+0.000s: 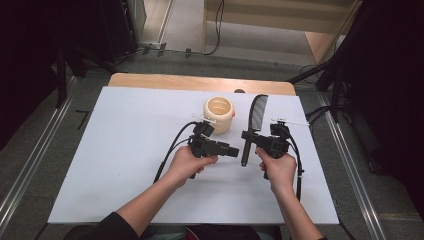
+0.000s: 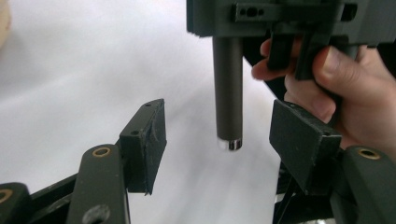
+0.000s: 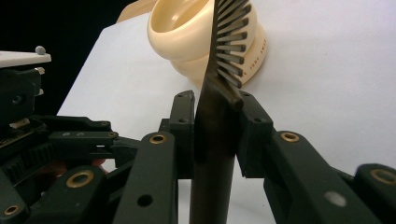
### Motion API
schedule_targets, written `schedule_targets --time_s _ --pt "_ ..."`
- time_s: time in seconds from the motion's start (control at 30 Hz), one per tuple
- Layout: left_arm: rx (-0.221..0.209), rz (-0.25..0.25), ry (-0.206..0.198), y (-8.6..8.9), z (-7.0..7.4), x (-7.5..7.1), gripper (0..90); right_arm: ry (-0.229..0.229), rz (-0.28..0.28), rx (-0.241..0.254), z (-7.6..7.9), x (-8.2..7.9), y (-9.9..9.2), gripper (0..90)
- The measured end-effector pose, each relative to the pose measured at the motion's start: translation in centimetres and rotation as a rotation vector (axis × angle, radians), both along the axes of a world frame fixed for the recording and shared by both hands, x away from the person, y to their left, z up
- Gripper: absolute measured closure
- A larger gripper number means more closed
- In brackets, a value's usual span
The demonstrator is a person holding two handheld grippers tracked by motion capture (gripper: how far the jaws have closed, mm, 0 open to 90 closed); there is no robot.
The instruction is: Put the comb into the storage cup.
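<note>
Centrally on the white table (image 1: 125,165), far side: cream cup (image 1: 218,114), upright. Just right of it, black comb (image 1: 255,125), lying near-to-far, clamped where handle met teeth by the right gripper (image 1: 248,136). Left gripper (image 1: 234,151), beside the comb's handle end, jaws apart around the handle (image 2: 228,93), pads off it.

Even overhead light brightens the white table (image 1: 125,165); surroundings stay dark. Shadows are soft. Near jaws in both gripper views blur slightly.
</note>
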State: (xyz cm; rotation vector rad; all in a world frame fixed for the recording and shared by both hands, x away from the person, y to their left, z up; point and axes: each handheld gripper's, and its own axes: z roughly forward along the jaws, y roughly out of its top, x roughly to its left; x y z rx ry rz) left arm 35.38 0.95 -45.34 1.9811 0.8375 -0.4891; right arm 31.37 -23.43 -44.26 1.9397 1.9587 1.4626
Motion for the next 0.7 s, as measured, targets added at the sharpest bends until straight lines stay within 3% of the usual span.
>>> schedule_targets --time_s 0.4,0.7 --pt "0.026 -0.022 -0.023 2.5 0.0 -0.2 34.2 -0.038 0.016 -0.043 -0.1 -0.3 0.5 69.7" --pt "0.074 -0.063 -0.097 3.9 0.1 -0.7 32.2 -0.065 0.025 -0.051 -0.1 -0.4 0.4 69.7"
